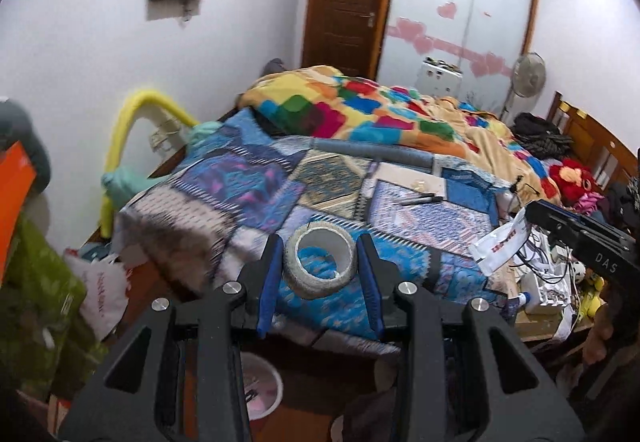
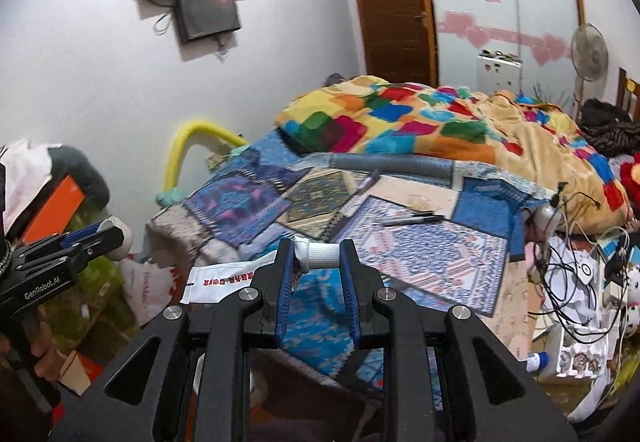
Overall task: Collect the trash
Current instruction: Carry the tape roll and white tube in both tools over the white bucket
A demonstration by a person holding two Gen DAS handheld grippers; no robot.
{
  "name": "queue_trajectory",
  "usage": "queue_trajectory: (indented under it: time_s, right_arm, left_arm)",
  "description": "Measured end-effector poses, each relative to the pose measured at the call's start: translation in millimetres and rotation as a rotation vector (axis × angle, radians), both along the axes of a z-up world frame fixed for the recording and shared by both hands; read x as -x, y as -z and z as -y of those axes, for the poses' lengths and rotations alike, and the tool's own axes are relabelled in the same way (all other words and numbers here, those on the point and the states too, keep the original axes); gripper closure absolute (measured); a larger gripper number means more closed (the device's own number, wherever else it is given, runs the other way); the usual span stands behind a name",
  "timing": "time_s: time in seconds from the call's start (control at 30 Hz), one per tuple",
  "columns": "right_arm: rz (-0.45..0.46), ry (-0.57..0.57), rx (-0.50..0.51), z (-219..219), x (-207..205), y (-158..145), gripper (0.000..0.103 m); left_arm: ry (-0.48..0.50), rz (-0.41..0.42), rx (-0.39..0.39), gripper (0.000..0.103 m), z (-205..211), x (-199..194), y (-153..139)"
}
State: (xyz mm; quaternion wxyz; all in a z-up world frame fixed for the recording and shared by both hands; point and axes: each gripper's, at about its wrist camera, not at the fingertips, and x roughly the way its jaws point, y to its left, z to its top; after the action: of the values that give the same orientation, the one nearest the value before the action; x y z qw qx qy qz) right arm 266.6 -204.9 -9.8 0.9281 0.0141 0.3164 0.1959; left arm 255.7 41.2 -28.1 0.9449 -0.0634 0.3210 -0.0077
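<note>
Left hand-held gripper (image 1: 320, 262) clamps empty tape roll (image 1: 319, 262); right hand-held gripper (image 2: 318, 256) pinches toothpaste tube (image 2: 240, 278) at cap. Both trash items lifted above bed (image 1: 260, 182), likely for carrying to bin (image 1: 260, 386) below.

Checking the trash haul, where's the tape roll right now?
In the left wrist view, the tape roll sits clamped in the left gripper, above the patchwork quilt.

The left gripper (image 1: 320, 262) and right gripper (image 2: 318, 266) look like matt black plastic with ribbed blue pads (image 2: 285, 294) and shiny metal bolts. The tape roll (image 1: 320, 262) looks like rough grey paper. The tube (image 2: 240, 278) is glossy white plastic with a ridged cap. Lower centre, the patchwork quilt (image 1: 256, 178) is soft matt cloth.
</note>
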Motion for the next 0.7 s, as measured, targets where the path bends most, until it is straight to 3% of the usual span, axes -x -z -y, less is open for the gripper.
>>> queue_trajectory:
  time_s: [0.33,0.7]
  right_arm:
    - [-0.035,-0.106,0.039,-63.9,20.9,18.7,0.082]
    - [-0.182,-0.223,0.15,-139.1,17.8,82.2,0.082]
  left_arm:
    - [-0.124,-0.046,0.025,0.066,-65.0,52.2,25.9]
    - [-0.221,-0.178,0.056,0.066,-115.5,71.0,92.9]
